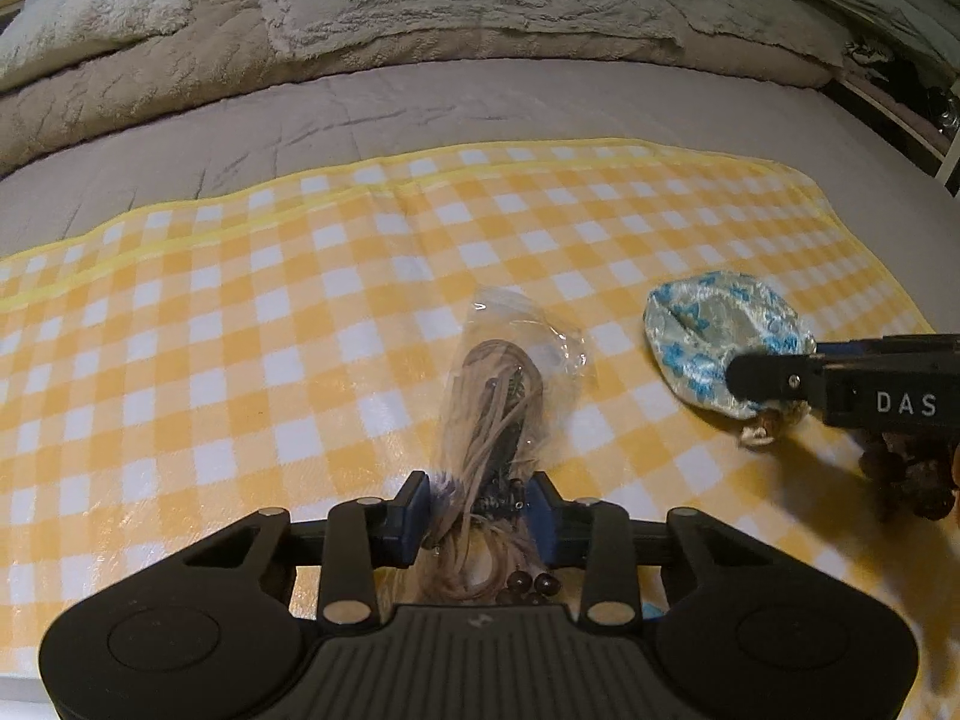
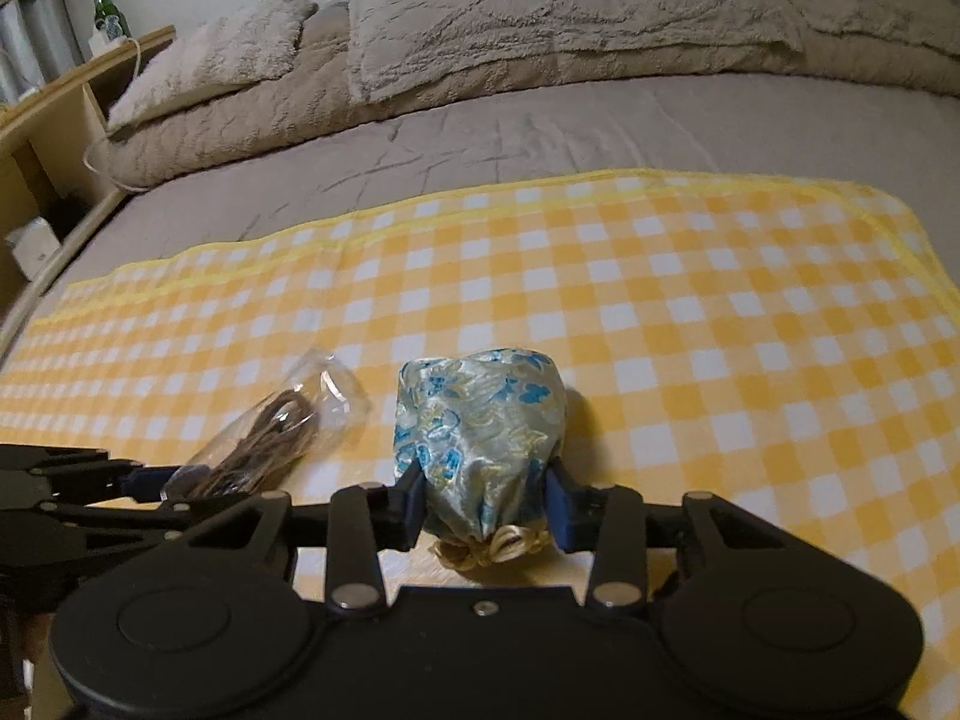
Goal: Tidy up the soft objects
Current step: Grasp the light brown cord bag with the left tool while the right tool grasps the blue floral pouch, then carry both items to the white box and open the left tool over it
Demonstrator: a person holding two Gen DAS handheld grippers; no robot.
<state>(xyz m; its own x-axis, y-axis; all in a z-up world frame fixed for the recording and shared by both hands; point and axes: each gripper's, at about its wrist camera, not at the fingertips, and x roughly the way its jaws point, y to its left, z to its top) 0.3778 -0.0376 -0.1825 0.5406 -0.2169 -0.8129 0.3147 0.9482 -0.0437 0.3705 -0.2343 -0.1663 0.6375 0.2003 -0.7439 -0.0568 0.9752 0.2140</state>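
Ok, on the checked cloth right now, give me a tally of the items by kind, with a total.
Clear plastic bags of cord and beads: 1, the plastic bag, in the left tool
Blue floral fabric pouches: 1, the pouch, in the right tool
Total: 2, both on the checked cloth

Black plastic hand-held gripper (image 1: 480, 510) w/ blue finger pads (image 1: 417, 516), silver rivets, white "DAS" lettering.
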